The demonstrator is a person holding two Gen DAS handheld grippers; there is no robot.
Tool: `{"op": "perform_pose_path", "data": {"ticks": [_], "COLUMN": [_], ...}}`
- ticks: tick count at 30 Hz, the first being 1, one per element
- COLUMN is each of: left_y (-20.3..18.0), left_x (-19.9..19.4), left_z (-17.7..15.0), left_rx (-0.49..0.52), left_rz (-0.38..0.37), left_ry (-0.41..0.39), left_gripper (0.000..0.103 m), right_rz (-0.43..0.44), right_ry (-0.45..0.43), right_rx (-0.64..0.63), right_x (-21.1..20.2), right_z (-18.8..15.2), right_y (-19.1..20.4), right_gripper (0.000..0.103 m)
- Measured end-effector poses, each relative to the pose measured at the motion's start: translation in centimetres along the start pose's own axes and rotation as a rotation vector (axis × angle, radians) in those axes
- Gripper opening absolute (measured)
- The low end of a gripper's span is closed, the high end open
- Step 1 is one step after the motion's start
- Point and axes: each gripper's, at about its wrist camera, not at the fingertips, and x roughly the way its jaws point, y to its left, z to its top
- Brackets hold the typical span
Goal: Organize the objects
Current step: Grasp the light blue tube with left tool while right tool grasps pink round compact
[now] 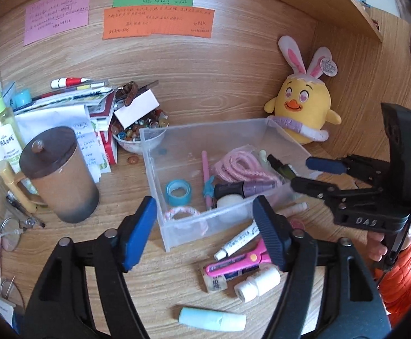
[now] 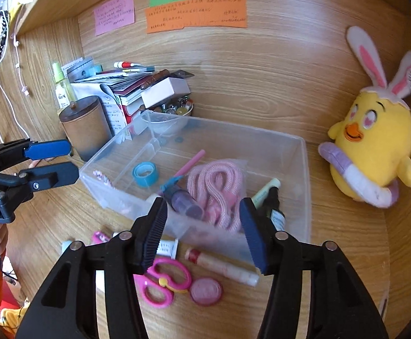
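Note:
A clear plastic box (image 1: 160, 169) (image 2: 304, 186) stands on the wooden desk. It holds a pink cord (image 1: 239, 166) (image 2: 219, 186), a blue tape roll (image 1: 178, 191) (image 2: 145, 173), a pink pen (image 1: 205, 169), a purple tube (image 1: 250, 188) and small bottles. In front of it lie pink scissors (image 2: 163, 282) (image 1: 250, 257), a white tube (image 1: 237, 243), a cream stick (image 2: 225, 267), a pink disc (image 2: 206, 291), a thread spool (image 1: 257, 284) and a light blue tube (image 1: 212, 319). My left gripper (image 1: 205, 231) is open and empty above the box's near wall. My right gripper (image 2: 202, 231) is open and empty over the box's front edge.
A brown lidded mug (image 1: 61, 175) stands left of the box. Behind it are stacked books and papers (image 1: 72, 104), a bowl of beads (image 1: 140, 132) and a spray bottle (image 1: 2, 118). A yellow plush chick (image 1: 304, 104) (image 2: 374, 147) sits at the back right. Notes hang on the back wall.

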Motion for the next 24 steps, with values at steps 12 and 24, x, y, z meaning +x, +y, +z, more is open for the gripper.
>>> {"op": "perform_pose_path", "data": {"ticks": [12, 24], "left_y": [0.4, 0.2], "left_x": [0.1, 0.6], "left_z": [-5.9, -10.6], "left_rx": [-0.039, -0.062], "left_rz": [-0.003, -0.031], "left_ry": [0.131, 0.224], "left_gripper": [0.090, 0.097], "right_rz": [-0.037, -0.051], "right_ry": [0.065, 0.186], "right_rx": [0.055, 0.081], "right_x": [-1.2, 0.3], "right_z": [-4.8, -9.2], "right_y": [-1.6, -1.9], "right_gripper": [0.058, 0.058]}}
